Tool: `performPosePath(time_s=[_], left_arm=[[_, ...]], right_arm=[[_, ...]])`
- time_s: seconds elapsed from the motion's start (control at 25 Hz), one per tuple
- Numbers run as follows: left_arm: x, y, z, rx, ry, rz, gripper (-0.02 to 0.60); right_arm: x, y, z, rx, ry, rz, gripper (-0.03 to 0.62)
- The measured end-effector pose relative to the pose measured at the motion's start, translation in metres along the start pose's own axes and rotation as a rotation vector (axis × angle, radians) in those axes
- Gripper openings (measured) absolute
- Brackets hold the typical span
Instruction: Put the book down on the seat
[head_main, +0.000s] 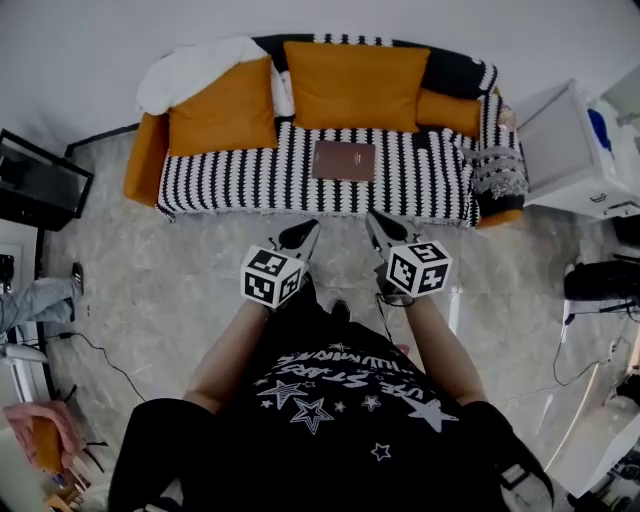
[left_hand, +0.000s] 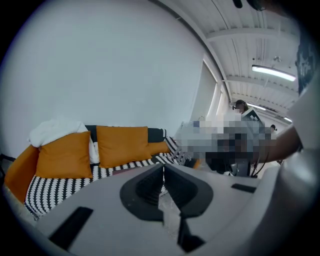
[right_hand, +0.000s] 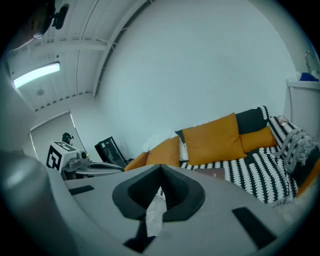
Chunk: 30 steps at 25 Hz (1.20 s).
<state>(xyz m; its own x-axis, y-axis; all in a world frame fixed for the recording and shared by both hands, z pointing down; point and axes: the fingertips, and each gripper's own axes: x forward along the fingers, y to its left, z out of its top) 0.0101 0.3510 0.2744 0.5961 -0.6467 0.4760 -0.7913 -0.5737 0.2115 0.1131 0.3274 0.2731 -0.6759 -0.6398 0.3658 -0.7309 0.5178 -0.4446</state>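
Grey marble floor (head_main: 180, 290) is spreading beneath a standing person, who is holding the left gripper (head_main: 303, 232) and right gripper (head_main: 376, 222) side by side, each with its jaws pressed closed on nothing. Beyond them, well apart from both, the brown book (head_main: 343, 160) is lying flat on the sofa's (head_main: 240, 170) black-and-white striped seat, just before the middle orange cushion (head_main: 357, 85).

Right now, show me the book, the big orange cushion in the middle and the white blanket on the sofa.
book (head_main: 343, 160): head view, middle of its brown cover.
middle orange cushion (head_main: 355, 88): head view, centre of its front face.
white blanket (head_main: 195, 68): head view, middle of its heap.
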Motion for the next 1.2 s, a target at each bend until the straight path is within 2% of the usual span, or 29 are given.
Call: performPosePath(time_s=[0.4, 0.64, 0.92, 1.2], left_arm=[[-0.024, -0.034, -0.013, 0.015, -0.011, 0.025, 0.014], [-0.035, -0.028, -0.01, 0.012, -0.035, 0.014, 0.014], [-0.071, -0.014, -0.004, 0.003, -0.077, 0.001, 0.014], [-0.114, -0.001, -0.005, -0.003, -0.116, -0.009, 0.014]], right_arm=[[-0.036, 0.009, -0.023, 0.019, -0.01, 0.038, 0.023], [-0.032, 0.027, -0.033, -0.009, 0.004, 0.032, 0.023], [-0.028, 0.07, -0.04, -0.11, 0.036, 0.026, 0.023], [-0.026, 0.11, -0.035, -0.132, -0.005, 0.0, 0.023]])
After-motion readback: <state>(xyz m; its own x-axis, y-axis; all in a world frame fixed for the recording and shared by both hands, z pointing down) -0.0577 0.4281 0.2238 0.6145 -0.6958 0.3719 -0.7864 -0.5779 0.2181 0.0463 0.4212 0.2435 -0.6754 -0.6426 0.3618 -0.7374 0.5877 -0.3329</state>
